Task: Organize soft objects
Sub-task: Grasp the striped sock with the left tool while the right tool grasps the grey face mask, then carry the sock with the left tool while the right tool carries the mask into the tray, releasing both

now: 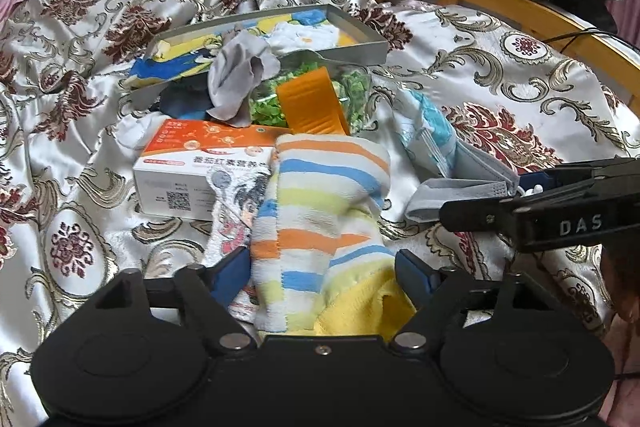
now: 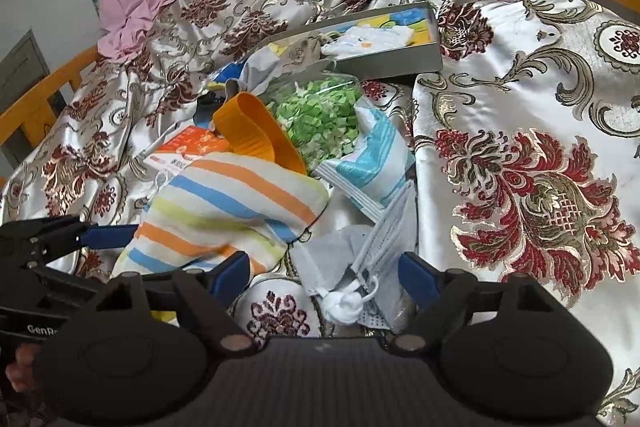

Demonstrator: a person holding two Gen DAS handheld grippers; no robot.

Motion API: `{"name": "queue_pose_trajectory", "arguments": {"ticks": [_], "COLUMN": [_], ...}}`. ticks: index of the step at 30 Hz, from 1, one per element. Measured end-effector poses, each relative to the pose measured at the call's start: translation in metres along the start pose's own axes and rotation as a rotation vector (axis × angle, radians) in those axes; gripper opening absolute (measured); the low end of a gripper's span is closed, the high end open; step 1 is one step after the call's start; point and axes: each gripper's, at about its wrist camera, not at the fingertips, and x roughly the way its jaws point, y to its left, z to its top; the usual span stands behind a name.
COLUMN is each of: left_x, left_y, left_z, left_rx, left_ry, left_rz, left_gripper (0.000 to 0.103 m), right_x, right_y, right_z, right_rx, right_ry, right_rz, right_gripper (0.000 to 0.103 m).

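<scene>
Left tongs (image 1: 324, 273): wide, straddling the striped towel (image 1: 320, 211), pads not seen pressing.
Right tongs (image 2: 325, 275): wide, astride the grey face masks (image 2: 352, 267).
Striped towel: on the bed (image 2: 520, 147), leaning against the orange-and-white box (image 1: 200, 171).

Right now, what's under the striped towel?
The striped towel covers a corner of the orange-and-white box, a cartoon-print cloth and a yellow cloth. Anything deeper is hidden.
</scene>
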Motion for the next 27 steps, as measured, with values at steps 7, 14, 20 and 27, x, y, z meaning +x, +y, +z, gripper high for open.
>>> {"name": "queue_pose_trajectory", "arguments": {"ticks": [7, 14, 20, 27], "left_x": [0.001, 0.009, 0.022, 0.016], "left_y": [-0.005, -0.007, -0.001, 0.003], "left_z": [0.001, 0.002, 0.007, 0.009], "left_rx": [-0.023, -0.065, -0.177, -0.26], "left_ry": [0.018, 0.036, 0.065, 0.06], "left_rz": [-0.038, -0.063, -0.039, -0.021], "left_gripper": [0.051, 0.044, 0.034, 0.013], "right_x": [0.007, 0.012, 0.015, 0.01], "right_y": [-0.001, -0.001, -0.004, -0.002], "right_z": [-0.001, 0.0, 0.0, 0.0], "right_rx": [0.008, -0.004, 0.012, 0.008], "right_ry": [0.028, 0.012, 0.005, -0.018], "right_rz": [-0.038, -0.061, -0.081, -0.089], "right_gripper": [0.083, 0.072, 0.054, 0.028]}}
